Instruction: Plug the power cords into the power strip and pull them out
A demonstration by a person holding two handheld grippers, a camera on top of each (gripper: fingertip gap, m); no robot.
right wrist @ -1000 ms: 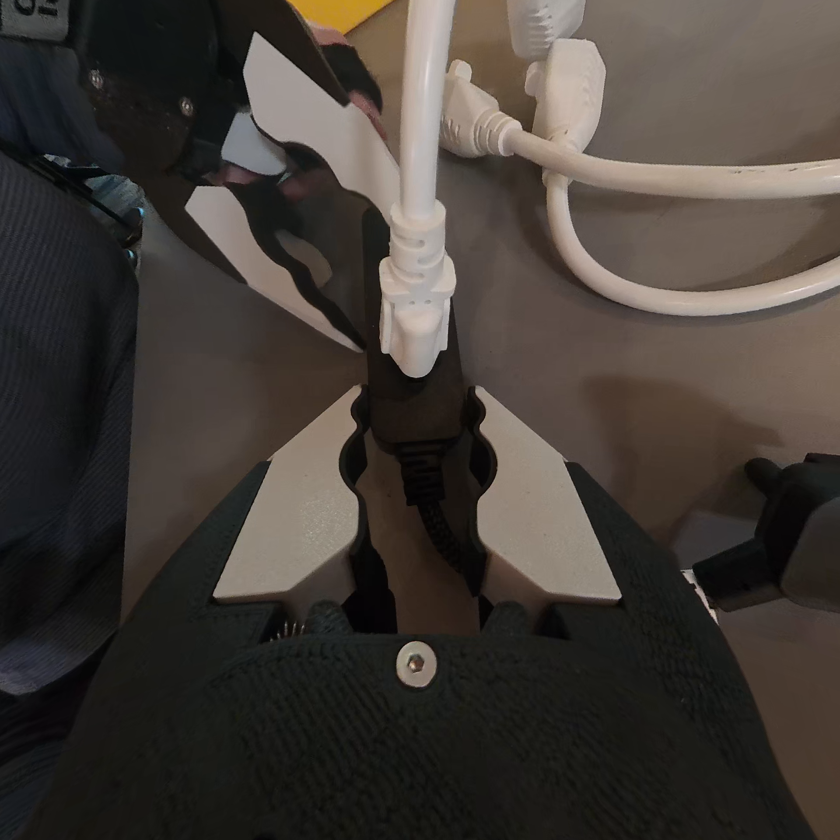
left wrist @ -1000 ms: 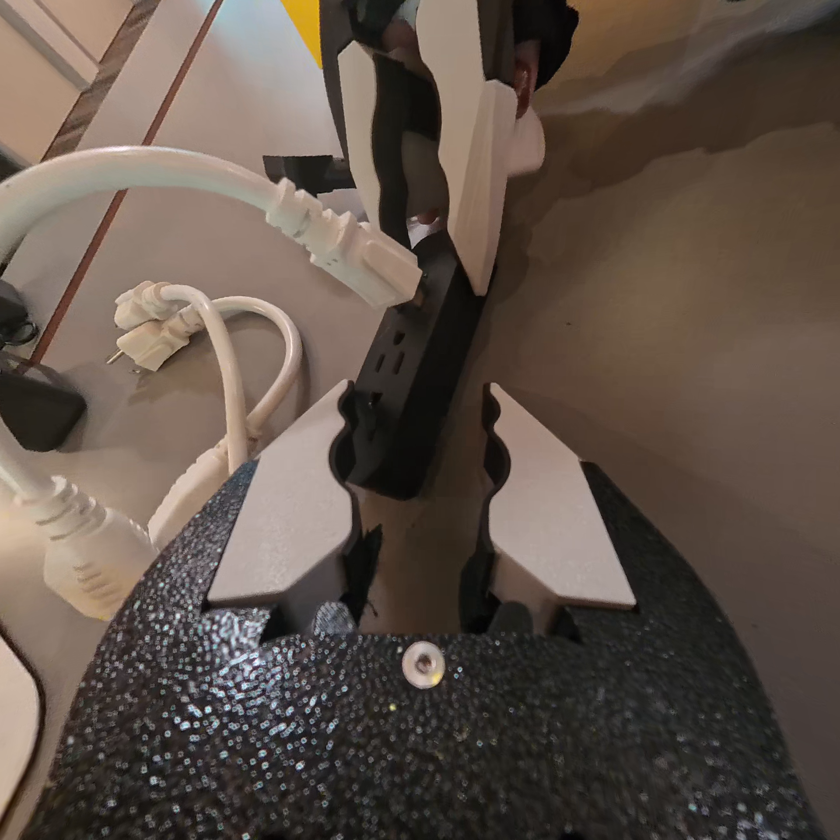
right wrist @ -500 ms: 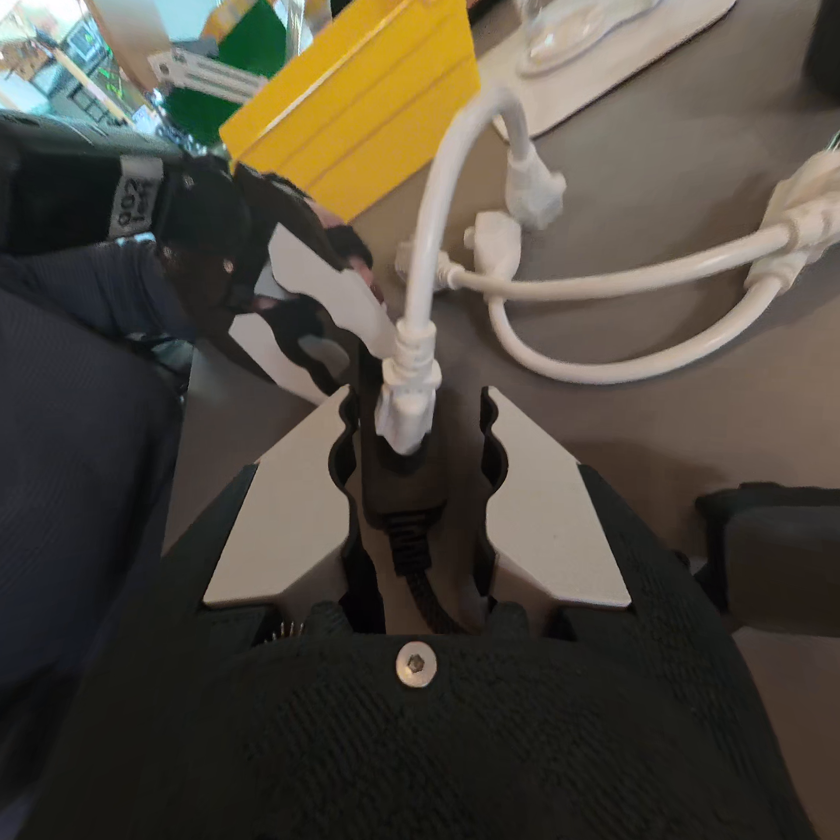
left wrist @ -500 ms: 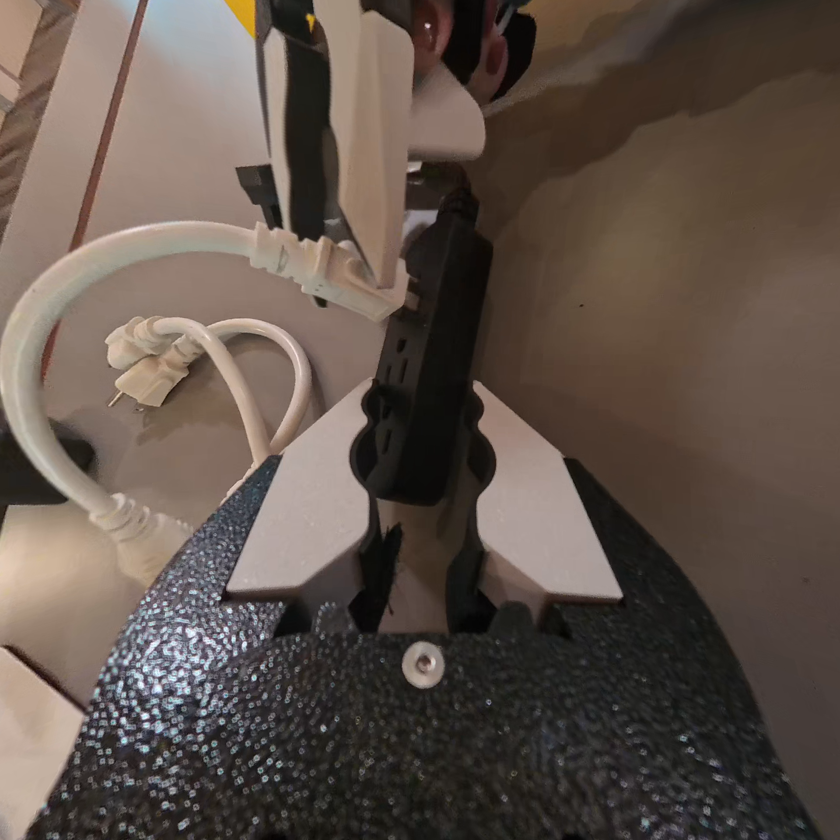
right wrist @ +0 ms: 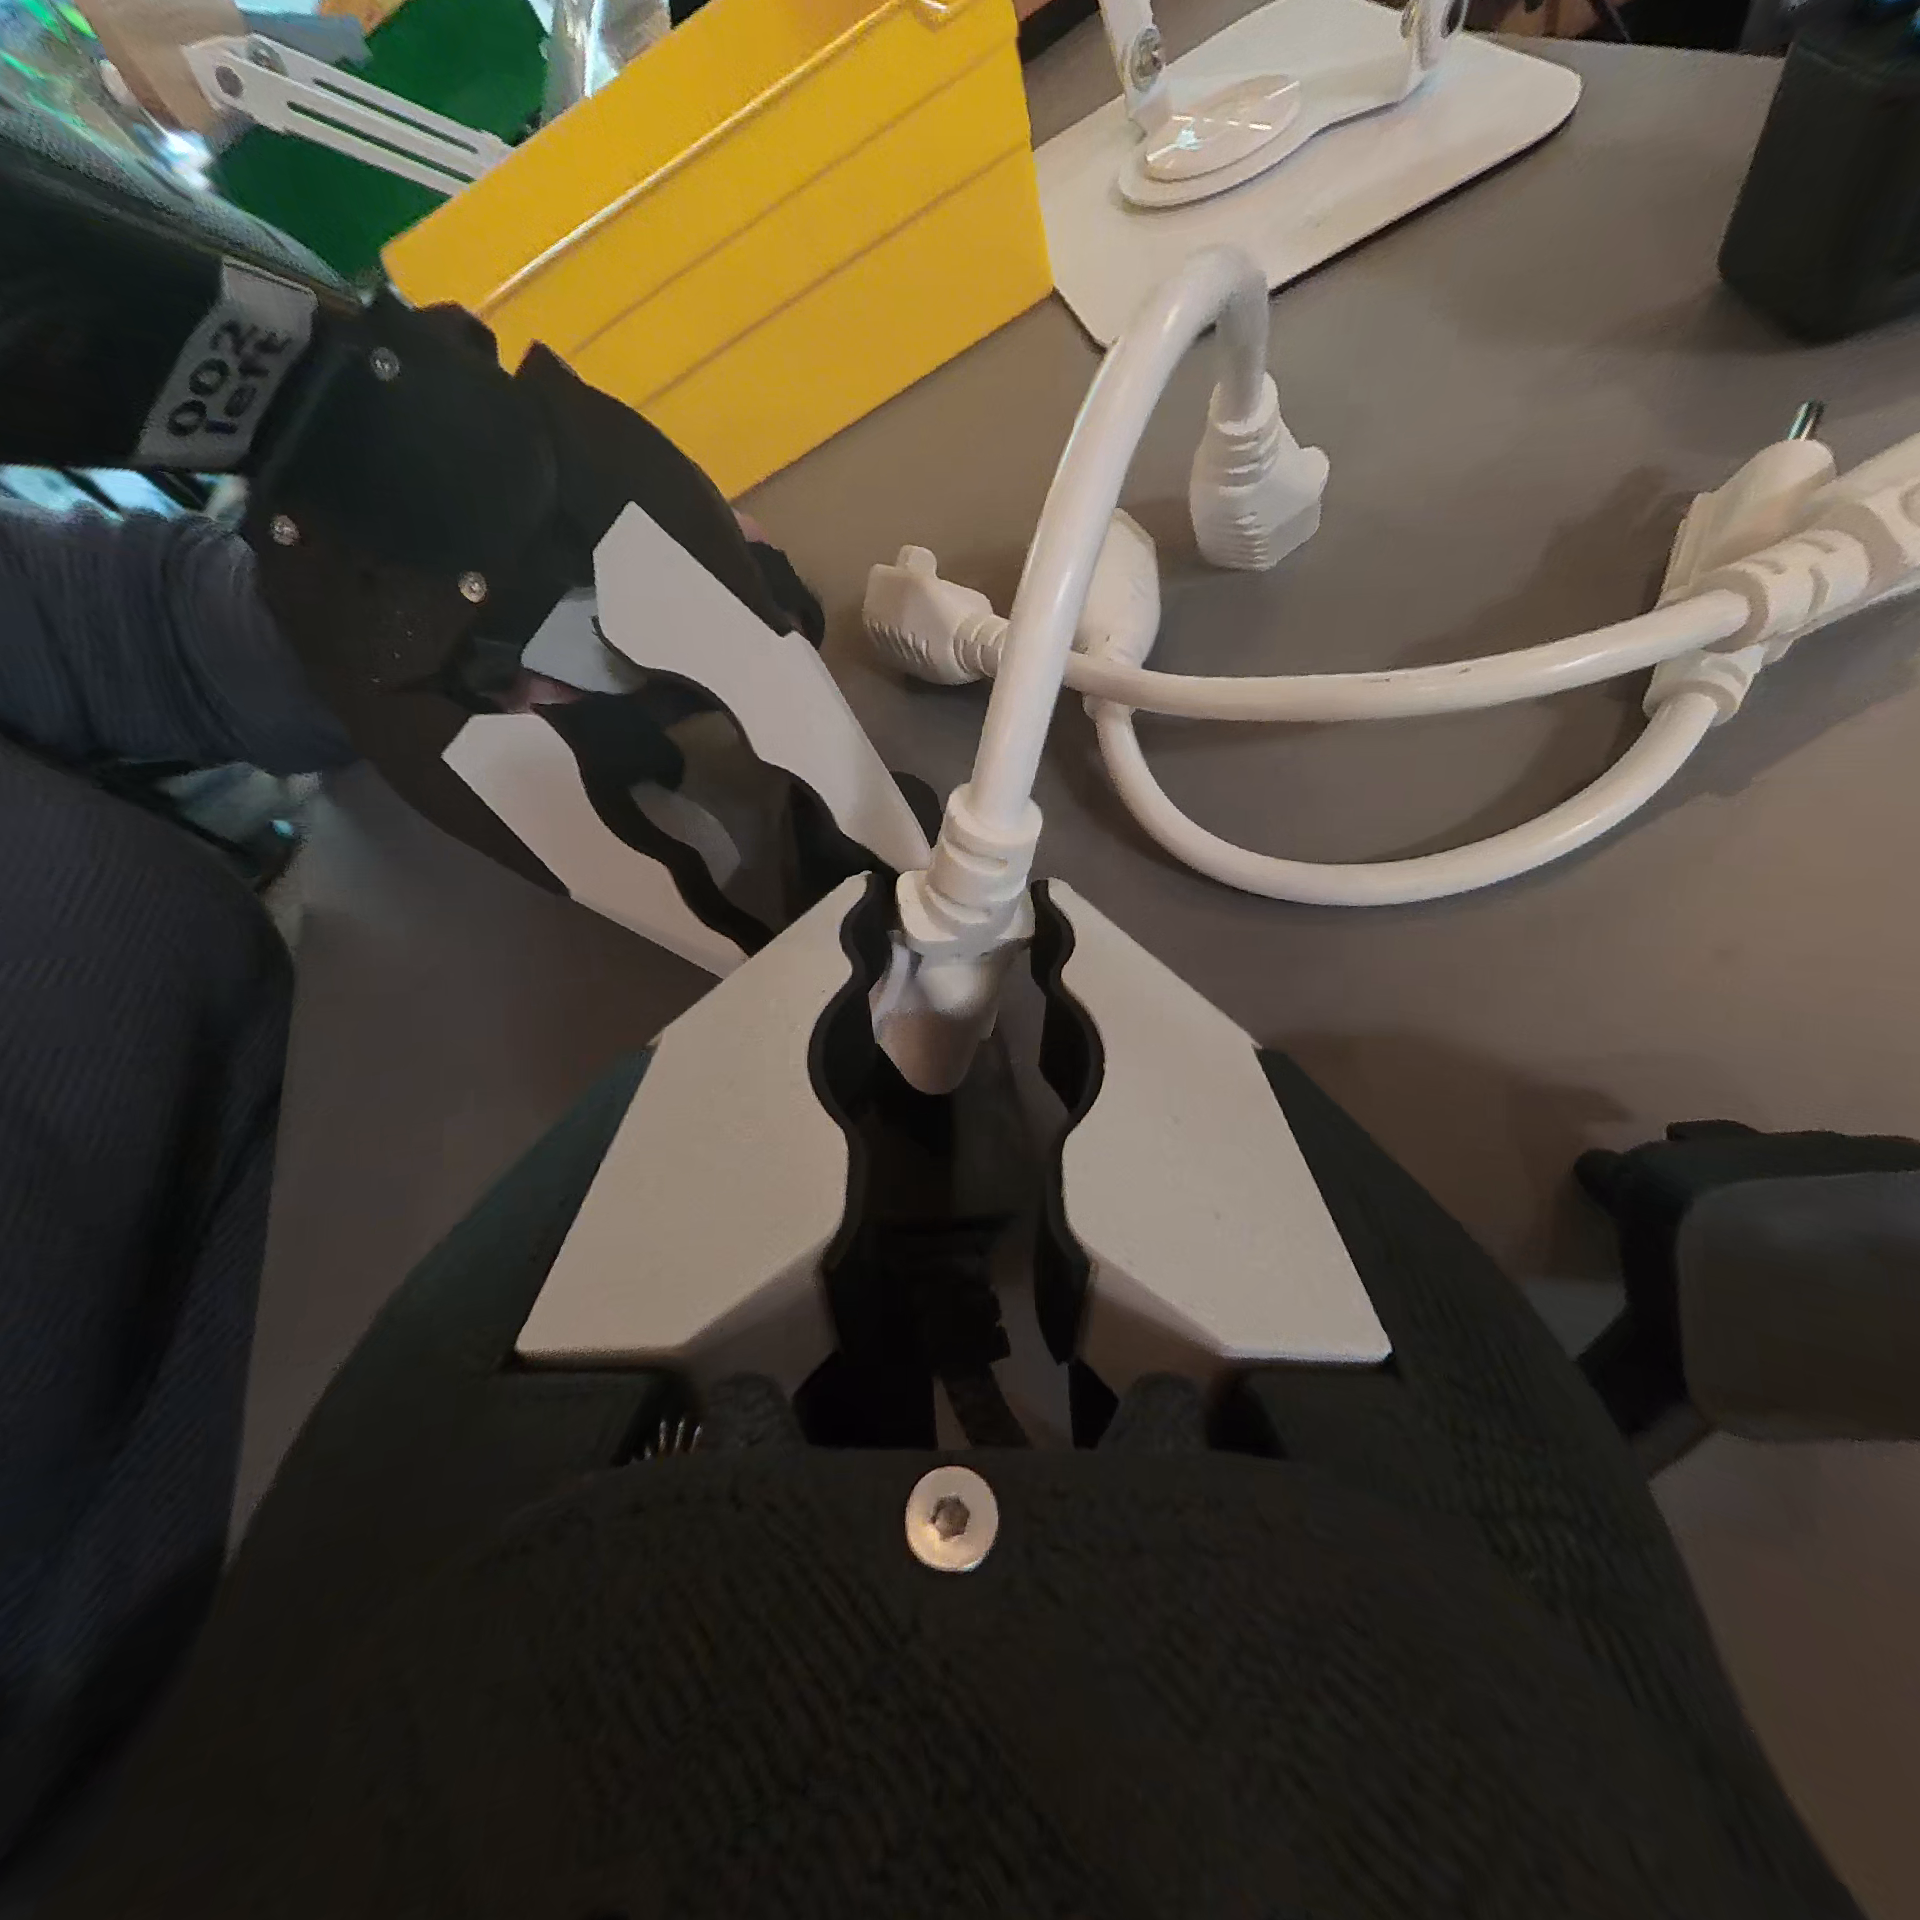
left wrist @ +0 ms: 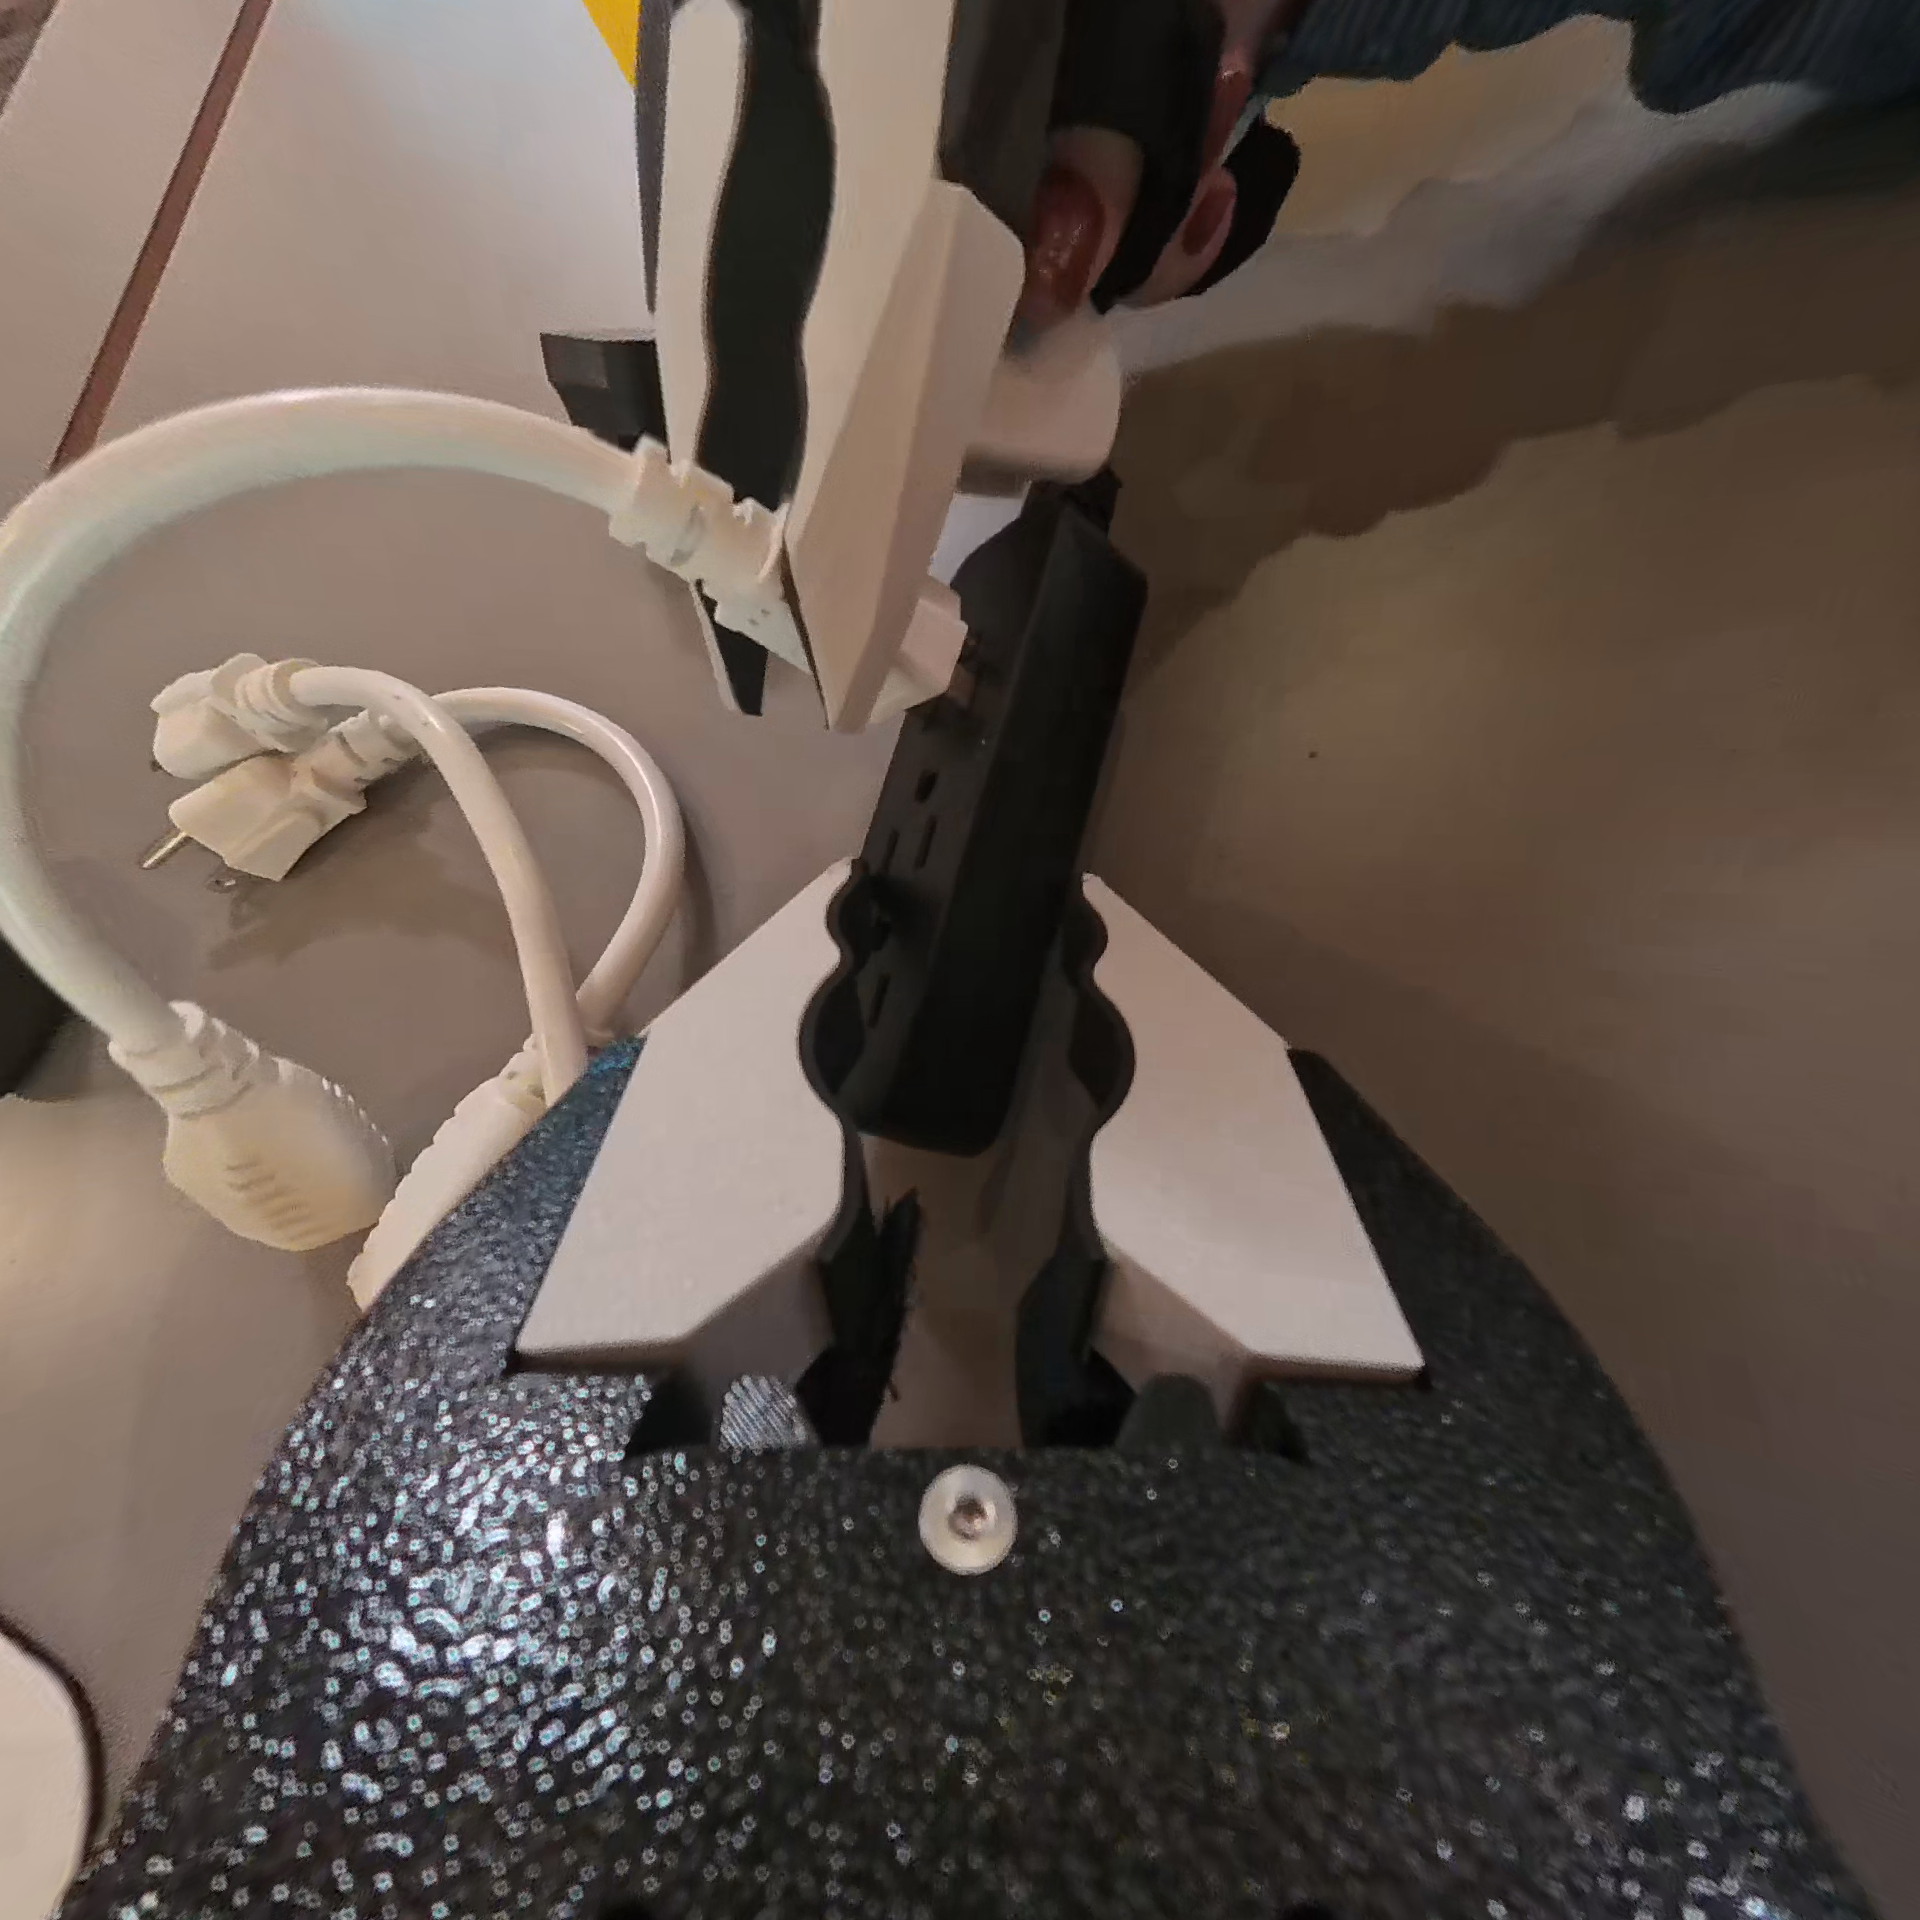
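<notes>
A black power strip [left wrist: 1029, 665] lies on the grey table. My left gripper [left wrist: 966, 894] is shut on its near end. A white plug [left wrist: 717, 530] sits in an outlet at the strip's far end, its cord arching away to the left. My right gripper [left wrist: 800, 707] comes down from above with its fingers on that plug. In the right wrist view my right gripper [right wrist: 956, 894] is shut on the white plug [right wrist: 956, 997]. The strip [right wrist: 925, 1143] is mostly hidden below it. The left gripper [right wrist: 821, 914] shows behind to the left.
Loose white cords with plugs [left wrist: 499, 790] lie on the table left of the strip, also in the right wrist view [right wrist: 1351, 675]. A yellow bin [right wrist: 779, 260] and a white stand base [right wrist: 1299, 156] are behind. A black object [right wrist: 1787, 1309] sits at right. Tip to tip, the grippers are about 4 cm apart.
My left gripper closed on the strip's end. My right gripper let go of the strip's cord end, rose and closed on the white plug.
</notes>
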